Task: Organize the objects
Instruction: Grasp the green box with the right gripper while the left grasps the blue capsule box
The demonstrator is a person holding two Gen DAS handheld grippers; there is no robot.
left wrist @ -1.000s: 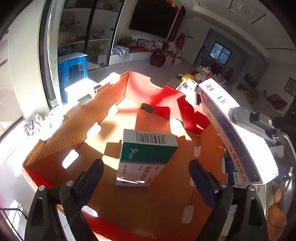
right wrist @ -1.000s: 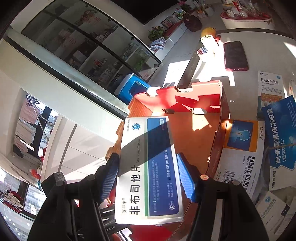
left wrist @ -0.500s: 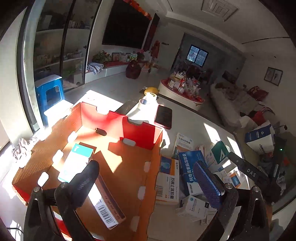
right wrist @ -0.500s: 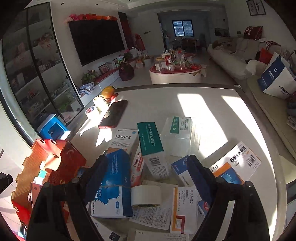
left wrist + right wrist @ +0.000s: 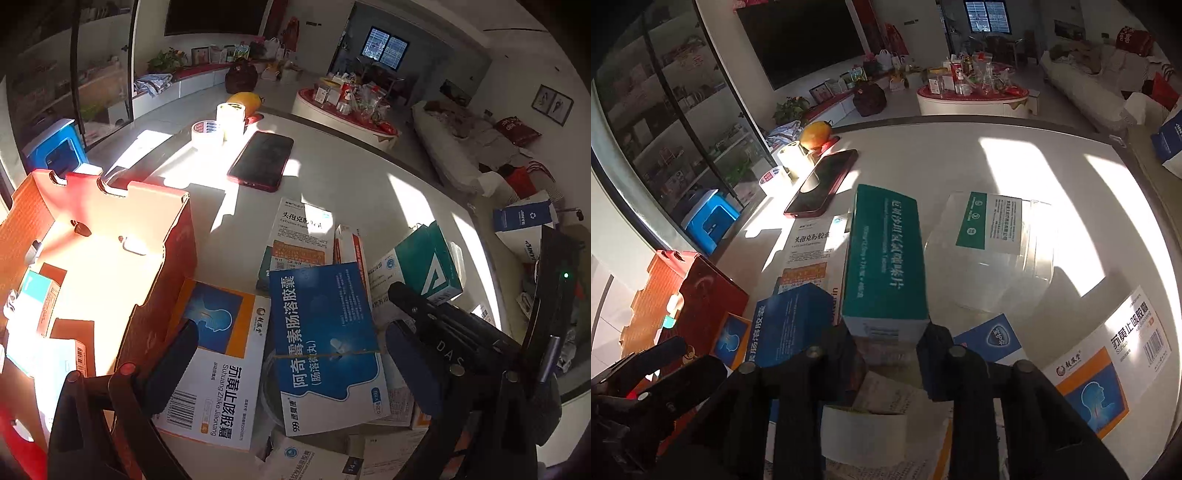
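A red cardboard box (image 5: 159,266) stands at the table's left with several medicine boxes inside. My left gripper (image 5: 291,332) hangs wide open over the loose pile beside it. Its fingers straddle a blue box (image 5: 321,332) and the edge of an orange-and-white box (image 5: 221,369) without touching either. My right gripper (image 5: 890,334) has its jaws closing tight on the near end of a long teal box (image 5: 882,258), and the pads press its two sides. That teal box (image 5: 428,262) lies tilted on top of other boxes in the pile.
A dark phone (image 5: 262,160) and tape rolls (image 5: 207,131) lie toward the table's far left. A clear plastic bag with a green label (image 5: 993,251) rests right of the teal box. Another orange-and-white box (image 5: 1108,369) lies at the near right. Paper leaflets lie under my right gripper.
My left gripper swung right, from above the red box to above the pile. My right gripper left a white-and-blue box in the red box, crossed to the pile and shut on the teal box.
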